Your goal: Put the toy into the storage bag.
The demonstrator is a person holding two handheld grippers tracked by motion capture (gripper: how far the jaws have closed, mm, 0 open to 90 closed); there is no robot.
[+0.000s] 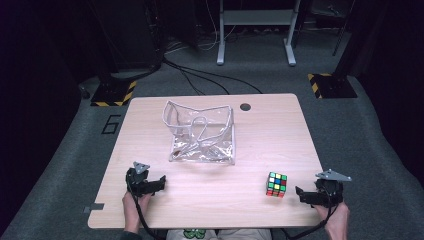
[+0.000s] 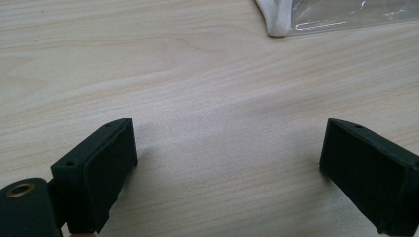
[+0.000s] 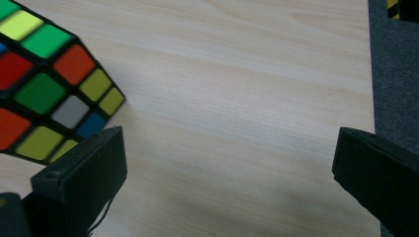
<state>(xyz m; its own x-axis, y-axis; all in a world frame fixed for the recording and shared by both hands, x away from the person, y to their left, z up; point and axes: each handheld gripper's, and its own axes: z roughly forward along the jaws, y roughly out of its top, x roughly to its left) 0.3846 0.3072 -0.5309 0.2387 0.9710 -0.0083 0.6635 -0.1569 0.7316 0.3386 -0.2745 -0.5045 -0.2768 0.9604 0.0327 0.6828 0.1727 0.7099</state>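
Both tongs sit near the front edge of the tabletop [image 1: 210,200]. Left tongs [image 2: 227,163] are spread wide and hold nothing; they rest near the front left corner. Right tongs [image 3: 230,177] are spread wide too and hold nothing; they rest near the front right corner. A cube [image 1: 276,184] with many colors stands just beside the right tongs. A clear bag [image 1: 200,132] lies in the middle. The bag looks floppy. I think its mouth could fold shut, and then the cube might bump it and roll away.
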